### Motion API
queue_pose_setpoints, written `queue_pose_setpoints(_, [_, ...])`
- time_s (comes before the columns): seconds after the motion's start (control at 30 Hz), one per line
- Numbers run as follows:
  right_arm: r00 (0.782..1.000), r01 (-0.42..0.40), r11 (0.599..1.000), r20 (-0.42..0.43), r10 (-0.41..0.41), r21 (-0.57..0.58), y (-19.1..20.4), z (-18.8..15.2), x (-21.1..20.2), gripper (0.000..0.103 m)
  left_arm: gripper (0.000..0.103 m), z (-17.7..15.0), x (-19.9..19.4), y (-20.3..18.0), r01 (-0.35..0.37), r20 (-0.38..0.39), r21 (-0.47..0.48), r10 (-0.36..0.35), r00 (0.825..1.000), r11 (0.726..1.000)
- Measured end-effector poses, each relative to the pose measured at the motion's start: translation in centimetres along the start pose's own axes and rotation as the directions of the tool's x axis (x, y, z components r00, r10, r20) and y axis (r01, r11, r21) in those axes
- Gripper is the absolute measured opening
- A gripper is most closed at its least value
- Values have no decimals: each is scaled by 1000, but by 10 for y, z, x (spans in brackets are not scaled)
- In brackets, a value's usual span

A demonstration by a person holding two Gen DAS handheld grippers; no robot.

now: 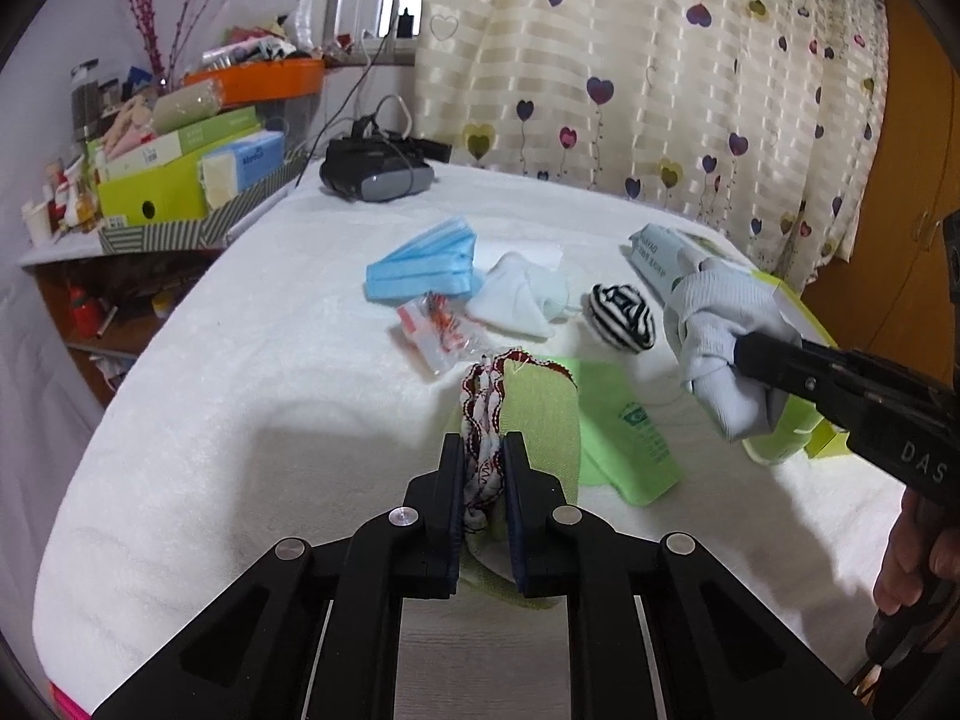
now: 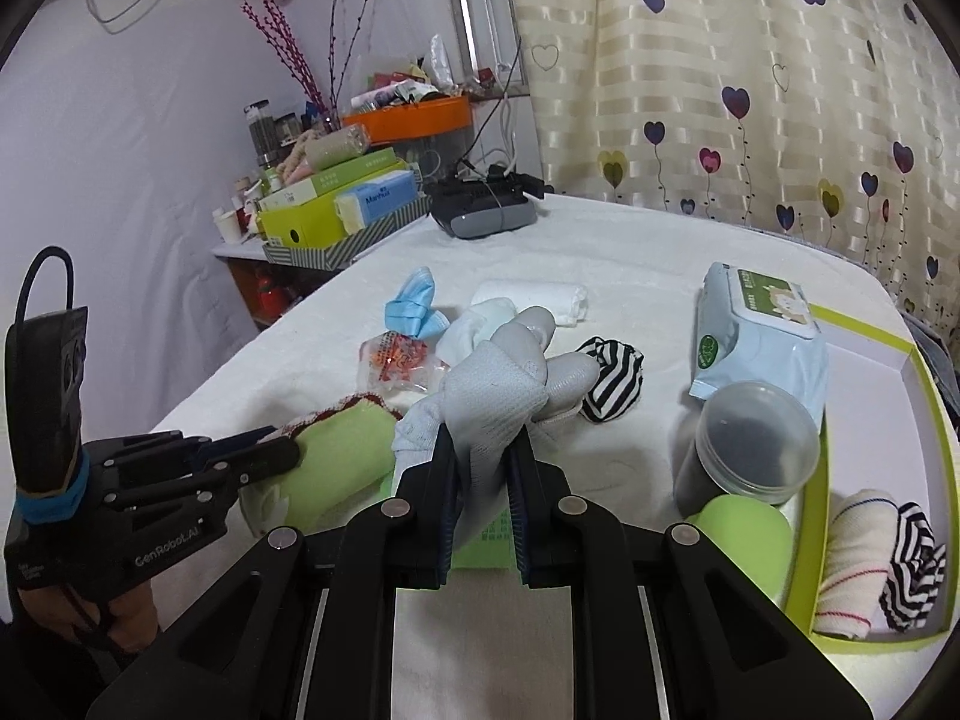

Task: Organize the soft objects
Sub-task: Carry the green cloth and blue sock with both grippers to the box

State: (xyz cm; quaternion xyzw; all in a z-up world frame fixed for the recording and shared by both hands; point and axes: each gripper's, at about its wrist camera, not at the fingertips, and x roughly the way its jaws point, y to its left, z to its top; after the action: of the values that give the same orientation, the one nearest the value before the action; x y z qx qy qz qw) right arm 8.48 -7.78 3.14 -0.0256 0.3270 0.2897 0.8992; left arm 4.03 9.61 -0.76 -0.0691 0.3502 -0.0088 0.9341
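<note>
Left tongs [image 1: 485, 468] clamped tight on the red-and-white scalloped edge of a green cloth [image 1: 543, 420], cloth bunched upright between the pads, lower end resting on the white-covered worktop [image 1: 240, 396]. Right tongs [image 2: 485, 468] nearly shut on a pale grey sock [image 2: 492, 396], sock lifted clear of the worktop, toe end sticking up past the pads. Seen from the left wrist, same grey sock hanging in front of the wet-wipes pack [image 1: 660, 252]. Flat green packet [image 1: 624, 450] lying under and just beside the green cloth. Further back on the worktop: stack of blue face masks [image 1: 420, 270], small clear sachet with red print [image 1: 438, 330] just in front of it, white socks [image 1: 516, 294] beside the masks, balled black-and-white striped sock [image 1: 621, 315] to their right. Rolled white cloth [image 2: 540, 300] behind the white socks. Right side: lime-edged box [image 2: 936, 480] with a cream striped roll [image 2: 852, 576] and another black-and-white striped sock [image 2: 912, 570] inside, touching each other. Clear-lidded dark jar [image 2: 750, 444] and green lid [image 2: 744, 534] just outside the box's near-left wall. Black headset [image 1: 375, 171] at the far end of the worktop. Person's hand [image 2: 120, 618] on the left grip.
</note>
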Motion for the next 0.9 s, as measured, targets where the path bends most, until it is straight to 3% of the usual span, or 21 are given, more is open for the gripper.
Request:
queue_pose_setpoints(0.33, [997,5,1000,78,-5,7,-9,-1,-35,16,11,11,-9,-22,8,32,-7,-7,999,1000])
queue_pose_setpoints(0.9, [983,100,992,146,-111,77,-57,-8,-81,16,11,40,-14,-87,122,84,45,-125,989,992])
